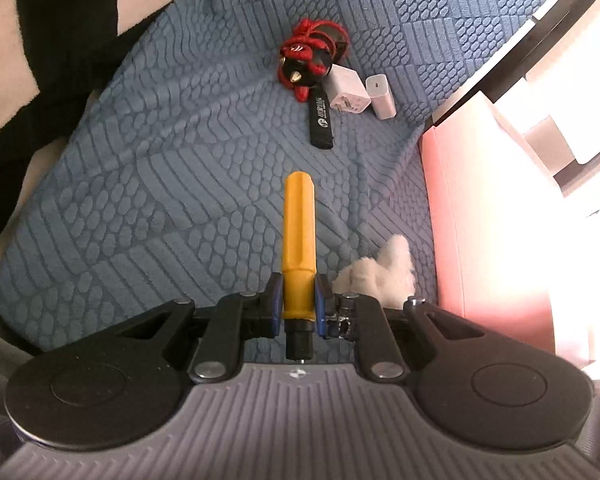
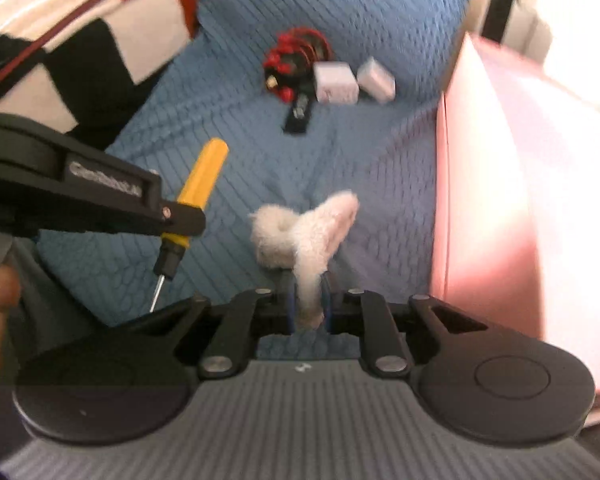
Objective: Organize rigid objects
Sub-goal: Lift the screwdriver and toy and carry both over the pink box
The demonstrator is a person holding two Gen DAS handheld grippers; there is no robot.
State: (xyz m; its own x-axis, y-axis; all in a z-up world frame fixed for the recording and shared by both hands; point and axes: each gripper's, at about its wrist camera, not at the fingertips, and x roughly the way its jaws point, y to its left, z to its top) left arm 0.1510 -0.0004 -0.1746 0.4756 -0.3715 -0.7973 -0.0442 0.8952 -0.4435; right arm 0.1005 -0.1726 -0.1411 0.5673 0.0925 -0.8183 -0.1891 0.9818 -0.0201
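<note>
Blue bedspread (image 1: 160, 184) below: left gripper (image 1: 298, 304) clamps screwdriver (image 1: 299, 236), right gripper (image 2: 310, 300) pinches fluffy toy (image 2: 304, 232); next, I think, carry both to pile (image 1: 332, 80).

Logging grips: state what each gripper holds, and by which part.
Left gripper: yellow screwdriver, gripped at its handle's collar end. Right gripper: fluffy white toy, pinched by its thin lower end.

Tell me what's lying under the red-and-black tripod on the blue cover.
A black strap runs out from beneath the tripod toward the camera; its upper end is covered. A white charger cube sits beside it. Anything else underneath is hidden.
</note>
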